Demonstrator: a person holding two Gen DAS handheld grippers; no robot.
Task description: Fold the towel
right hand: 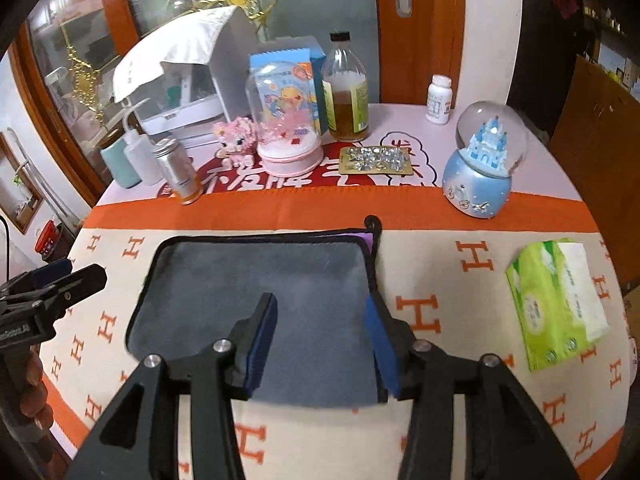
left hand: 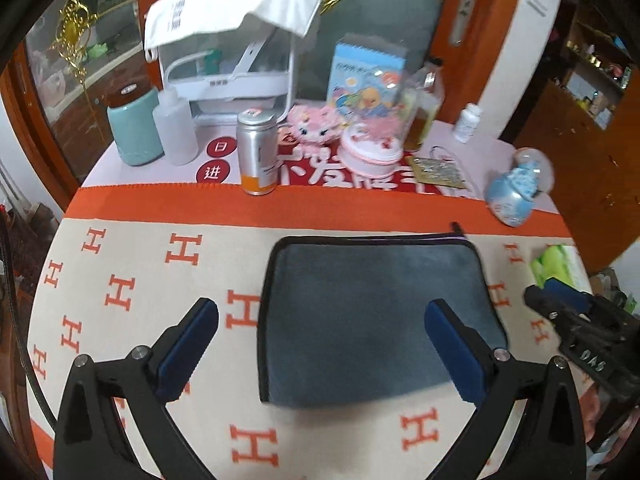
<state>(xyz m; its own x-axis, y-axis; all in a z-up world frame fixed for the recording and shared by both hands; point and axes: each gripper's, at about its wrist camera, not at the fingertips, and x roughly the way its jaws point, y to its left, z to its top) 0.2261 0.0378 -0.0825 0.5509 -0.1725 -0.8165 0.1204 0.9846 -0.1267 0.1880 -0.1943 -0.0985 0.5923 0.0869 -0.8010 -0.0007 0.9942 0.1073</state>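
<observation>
One folded grey towel (left hand: 372,316) lies flat on the H-patterned counter (left hand: 120,280). The left claw (left hand: 320,320) and right claw (right hand: 322,320) both hang above it, spread wide, holding nothing. Two snow globes (right hand: 480,168) (right hand: 286,128) stand behind; one tissue pack (right hand: 556,304) lies right.

The folded towel (right hand: 256,312) lies mid-frame on the patterned cloth (right hand: 460,420). A tissue pack (right hand: 556,304) sits at right. A snow globe (right hand: 480,168) stands behind, upper right.
</observation>
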